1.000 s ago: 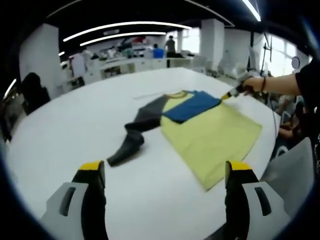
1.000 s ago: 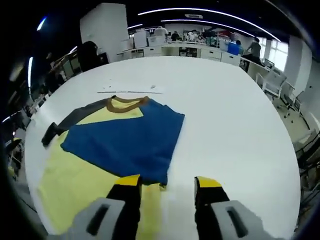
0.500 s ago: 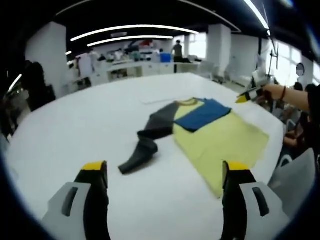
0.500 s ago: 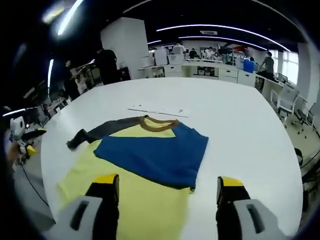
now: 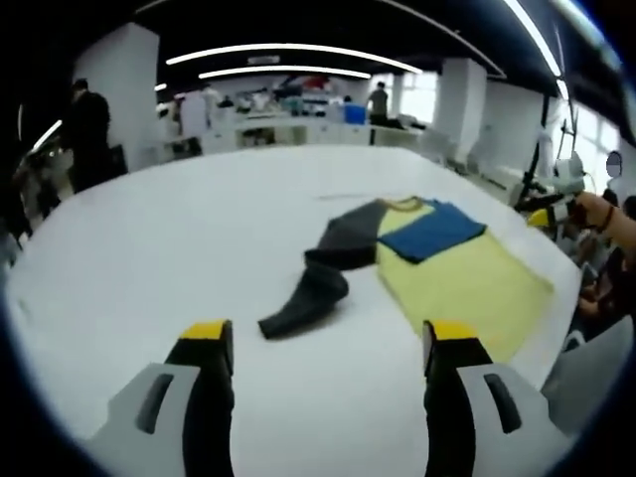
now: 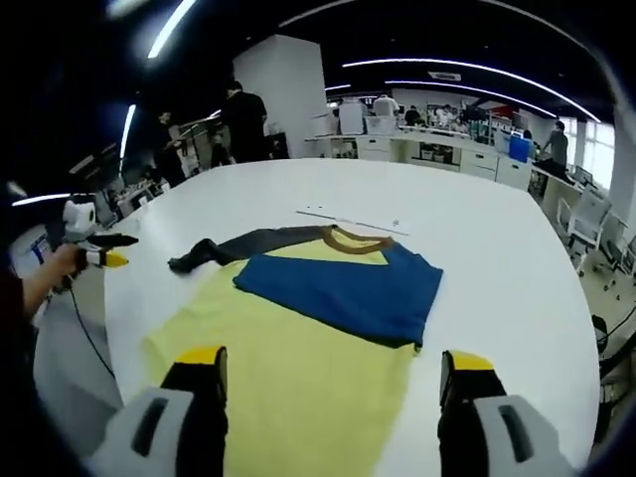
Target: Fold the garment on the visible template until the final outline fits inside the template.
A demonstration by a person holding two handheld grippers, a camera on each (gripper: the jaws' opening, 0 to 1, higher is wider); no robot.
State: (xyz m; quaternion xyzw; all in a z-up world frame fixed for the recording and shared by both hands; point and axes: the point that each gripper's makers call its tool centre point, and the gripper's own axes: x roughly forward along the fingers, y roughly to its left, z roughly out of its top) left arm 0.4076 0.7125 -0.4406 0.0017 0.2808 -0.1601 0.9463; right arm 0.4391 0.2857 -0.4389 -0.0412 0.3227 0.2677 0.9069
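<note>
A long-sleeved shirt lies flat on the white table [image 5: 149, 238]. Its yellow body [image 6: 298, 348] faces me, and the blue sleeve [image 6: 348, 288] is folded across the chest below the brown collar [image 6: 353, 238]. The grey sleeve [image 5: 313, 288] trails out sideways, crumpled. A thin pale template line [image 6: 348, 219] runs on the table just beyond the collar. My left gripper [image 5: 328, 338] is open, hovering short of the grey sleeve. My right gripper [image 6: 333, 363] is open above the yellow hem, holding nothing. Each gripper also appears in the other's view: the right gripper [image 5: 549, 215] and the left gripper [image 6: 99, 258], both hand-held off the table's edge.
The table's rim [image 6: 586, 397] curves close on the right gripper view's right side. Office chairs [image 6: 586, 214] stand beyond it. Desks and standing people [image 6: 243, 119] fill the background, far from the shirt.
The right gripper has drawn back from the blue sleeve's edge and its jaws have spread wider. The left gripper has also backed away, so the shirt looks smaller in its view.
</note>
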